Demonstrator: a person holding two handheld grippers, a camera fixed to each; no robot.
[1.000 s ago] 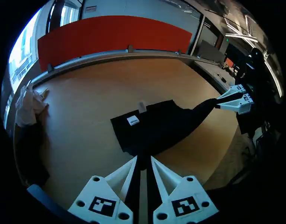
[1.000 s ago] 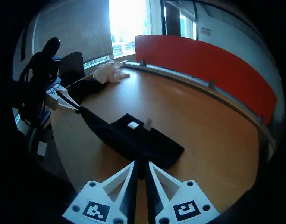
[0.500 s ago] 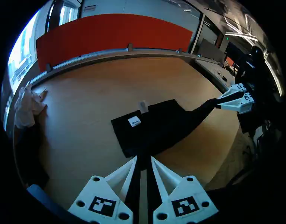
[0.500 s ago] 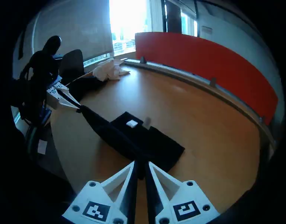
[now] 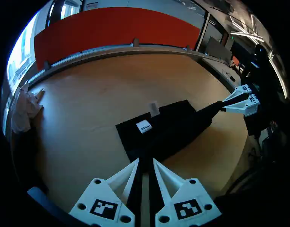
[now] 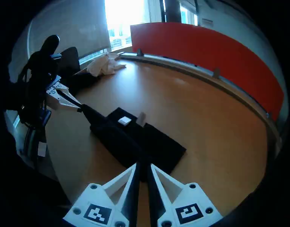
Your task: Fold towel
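The black towel (image 5: 171, 125) lies on the wooden tabletop (image 5: 88, 102), its near edge raised and pulled taut between two corners. The left tongs (image 5: 145, 166) pinch one corner and the right tongs (image 6: 143, 168) pinch the other. Both are nearly closed, held low and tilted down.

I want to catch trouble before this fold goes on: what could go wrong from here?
1. The black towel is stretched between the left gripper and right gripper, each pinching only an edge; it might slip out.
2. The part lying on the table could drag and bunch, skewing the fold.
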